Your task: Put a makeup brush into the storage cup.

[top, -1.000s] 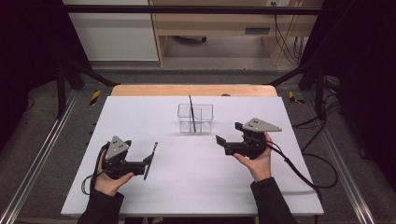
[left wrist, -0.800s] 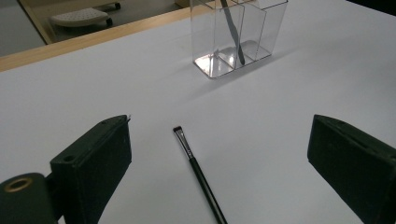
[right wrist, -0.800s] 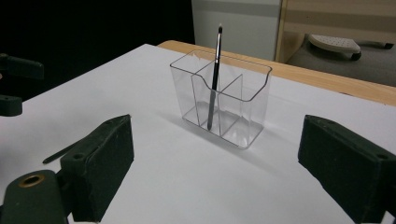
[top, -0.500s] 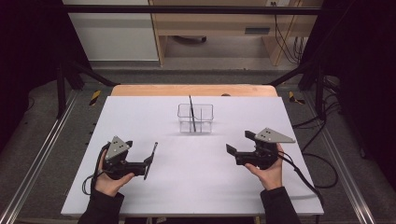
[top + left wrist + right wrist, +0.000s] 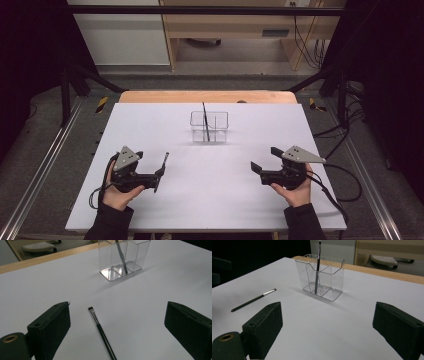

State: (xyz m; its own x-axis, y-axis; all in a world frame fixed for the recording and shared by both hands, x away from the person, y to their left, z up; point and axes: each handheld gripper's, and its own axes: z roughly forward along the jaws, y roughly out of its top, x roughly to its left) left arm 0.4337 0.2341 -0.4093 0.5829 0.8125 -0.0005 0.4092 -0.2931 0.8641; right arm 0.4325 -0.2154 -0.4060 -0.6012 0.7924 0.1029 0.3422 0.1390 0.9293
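High view: left gripper (image 5: 161, 176) and right gripper (image 5: 256, 169) are held low on the white table (image 5: 250, 210), apart.

Left gripper view: jaws spread wide, empty; brush (image 5: 102, 333) lies flat between them (untouched).

Right gripper view: jaws wide, empty; clear organizer (image 5: 320, 276) ahead, one brush upright inside.

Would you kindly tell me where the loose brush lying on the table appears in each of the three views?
High view: the loose brush lies left of centre, just ahead of the left gripper.
Left gripper view: bottom centre, between the jaws.
Right gripper view: far left, lying flat.
Shared landmark: the clear organizer beyond it.
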